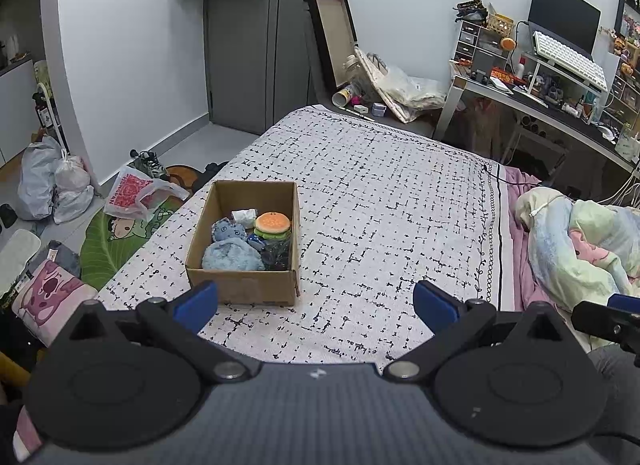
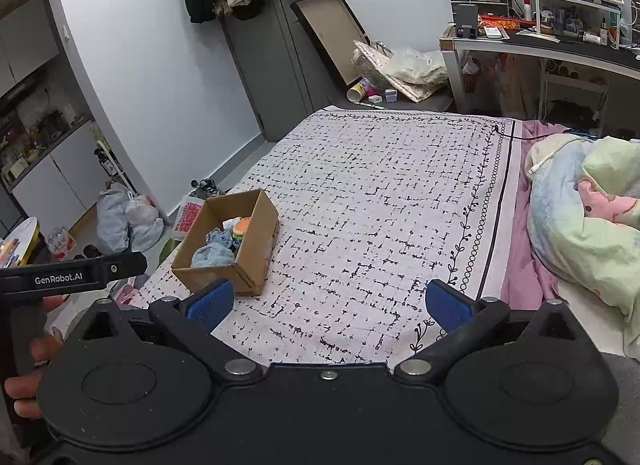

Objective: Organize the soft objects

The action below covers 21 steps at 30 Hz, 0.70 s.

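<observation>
Soft toys (image 1: 240, 243) in cardboard box (image 1: 244, 285) — both claws (image 1: 316, 301) (image 2: 326, 303) wide, empty

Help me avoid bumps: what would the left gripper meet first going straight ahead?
Probably only the patterned bedspread; the open left gripper points just right of the cardboard box, though depth is unclear.

Soft toys (image 1: 236, 243) lie in the box (image 1: 244, 285) on the bed (image 1: 380, 201).

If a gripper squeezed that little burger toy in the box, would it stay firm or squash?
The burger toy looks plush, so it would probably squash and spring back. It seems light. Resting atop other toys in the cardboard box, it may shift when nudged.
</observation>
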Each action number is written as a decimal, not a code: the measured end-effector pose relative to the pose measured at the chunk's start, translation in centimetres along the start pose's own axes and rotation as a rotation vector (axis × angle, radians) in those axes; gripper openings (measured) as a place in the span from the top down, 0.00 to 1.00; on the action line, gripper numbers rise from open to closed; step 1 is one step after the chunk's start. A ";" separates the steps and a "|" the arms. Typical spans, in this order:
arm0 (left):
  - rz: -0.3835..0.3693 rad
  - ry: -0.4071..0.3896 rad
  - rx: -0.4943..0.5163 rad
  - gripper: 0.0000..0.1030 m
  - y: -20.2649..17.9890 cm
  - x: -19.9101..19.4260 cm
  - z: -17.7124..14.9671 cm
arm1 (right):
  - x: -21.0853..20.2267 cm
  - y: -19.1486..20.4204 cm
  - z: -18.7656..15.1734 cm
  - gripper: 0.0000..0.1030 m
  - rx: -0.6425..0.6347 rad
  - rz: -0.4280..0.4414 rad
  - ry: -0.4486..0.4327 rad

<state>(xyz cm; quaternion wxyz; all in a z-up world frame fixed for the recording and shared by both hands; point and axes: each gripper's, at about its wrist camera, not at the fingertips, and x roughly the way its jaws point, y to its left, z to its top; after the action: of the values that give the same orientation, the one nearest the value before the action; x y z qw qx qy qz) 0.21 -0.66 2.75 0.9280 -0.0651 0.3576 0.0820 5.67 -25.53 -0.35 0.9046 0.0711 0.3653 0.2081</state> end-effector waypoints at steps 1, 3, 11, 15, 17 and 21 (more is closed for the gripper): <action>0.000 0.000 0.000 0.00 0.0 0.0 0.0 | 0.0 0.0 0.0 0.00 0.000 -0.002 0.001; -0.001 0.001 0.000 0.00 0.0 0.0 0.0 | 0.1 0.0 0.0 0.00 0.002 -0.001 0.002; -0.003 0.002 -0.002 0.00 0.0 0.0 -0.1 | 0.1 -0.1 0.0 0.00 0.002 -0.006 0.002; -0.004 0.002 -0.002 0.00 0.0 0.0 -0.2 | 0.1 0.0 -0.1 0.00 -0.001 -0.011 0.003; -0.004 0.003 -0.003 0.00 0.0 0.1 -0.3 | 0.1 0.0 -0.1 0.00 -0.001 -0.011 0.004; -0.004 0.003 -0.003 0.00 -0.1 0.1 -0.3 | 0.1 0.0 -0.1 0.00 0.000 -0.011 0.003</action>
<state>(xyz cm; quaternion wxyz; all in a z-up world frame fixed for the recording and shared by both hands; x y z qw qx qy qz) 0.08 -0.77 2.45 0.9275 -0.0673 0.3588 0.0807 5.70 -25.50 -0.53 0.9052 0.0687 0.3669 0.2033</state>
